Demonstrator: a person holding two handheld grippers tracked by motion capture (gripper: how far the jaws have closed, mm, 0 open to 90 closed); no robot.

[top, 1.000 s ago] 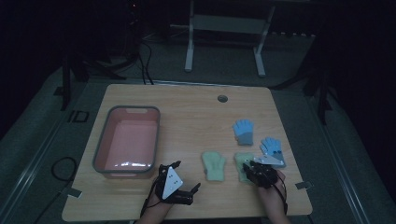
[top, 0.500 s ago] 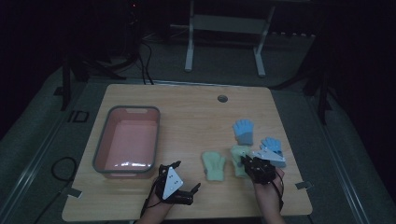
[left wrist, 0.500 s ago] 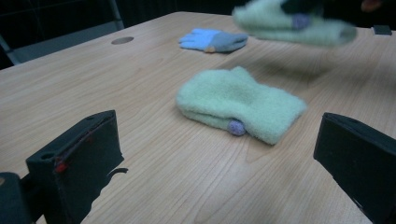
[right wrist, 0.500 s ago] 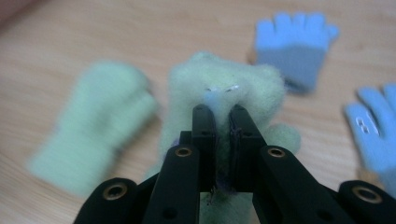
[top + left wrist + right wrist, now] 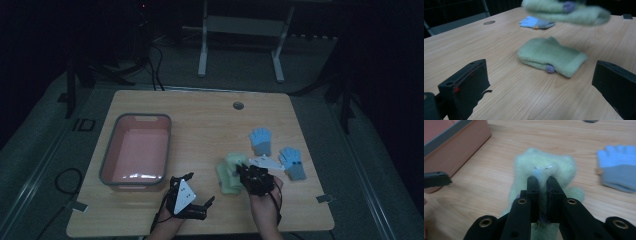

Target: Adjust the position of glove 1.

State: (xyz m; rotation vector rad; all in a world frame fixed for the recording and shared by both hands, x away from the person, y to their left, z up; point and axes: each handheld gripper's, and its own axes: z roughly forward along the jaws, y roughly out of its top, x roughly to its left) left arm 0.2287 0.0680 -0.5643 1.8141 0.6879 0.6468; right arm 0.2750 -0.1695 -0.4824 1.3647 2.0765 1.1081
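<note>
Green mitten (image 5: 544, 167) clamped in the right gripper (image 5: 542, 181), its jaws closed on the wool, above the desk (image 5: 200, 125). Second green mitten (image 5: 551, 57) lies flat beneath. Left gripper (image 5: 541, 82) near the desk's near edge, jaws wide open, holding nothing.

We are seeing a dim high view, the room around the table (image 5: 200, 115) sinking into near black. A soft glare is showing in the pink bin (image 5: 135, 176). In the left gripper view, the lifted green mitten (image 5: 566, 11) is blurring.

Black tongs (image 5: 541, 182), brass-ringed screw holes
</note>
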